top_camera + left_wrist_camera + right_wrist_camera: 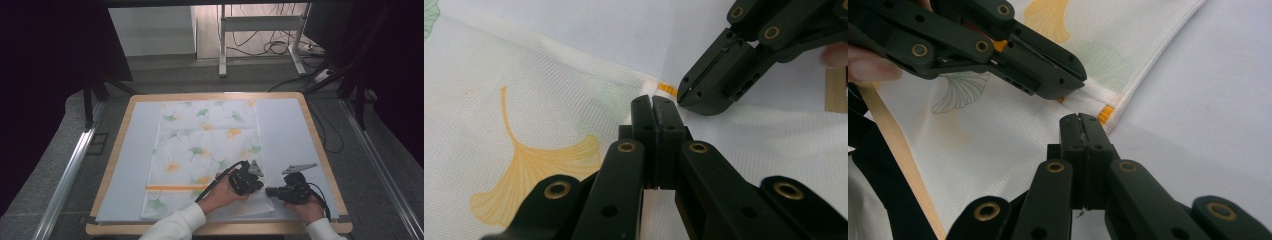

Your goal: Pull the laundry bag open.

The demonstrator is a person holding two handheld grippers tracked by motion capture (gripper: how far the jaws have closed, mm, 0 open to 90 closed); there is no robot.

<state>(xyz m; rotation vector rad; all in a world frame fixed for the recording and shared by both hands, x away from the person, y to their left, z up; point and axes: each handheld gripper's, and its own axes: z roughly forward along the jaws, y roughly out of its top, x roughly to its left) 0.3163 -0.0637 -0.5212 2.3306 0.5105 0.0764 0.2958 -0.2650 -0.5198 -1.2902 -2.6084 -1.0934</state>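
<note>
Pale blue matting (285, 130) under my grippers carries the ginkgo-print cloth (205, 150), long axis twelve to six, its near right corner (651, 82) at twelve o'clock just off both my left gripper (257, 184) and right gripper (270, 191), each clamped shut on nothing, left marginally nearer.

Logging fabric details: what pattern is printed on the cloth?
The cloth is white with yellow and green ginkgo-style leaves and an orange stripe; it shows best in the high view.

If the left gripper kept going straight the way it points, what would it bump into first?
Probably the right gripper. The left gripper rests shut on the ginkgo-leaf cloth, pointing at its edge, with the other's closed tip just ahead and slightly to the side. Depth is hard to judge.
</note>
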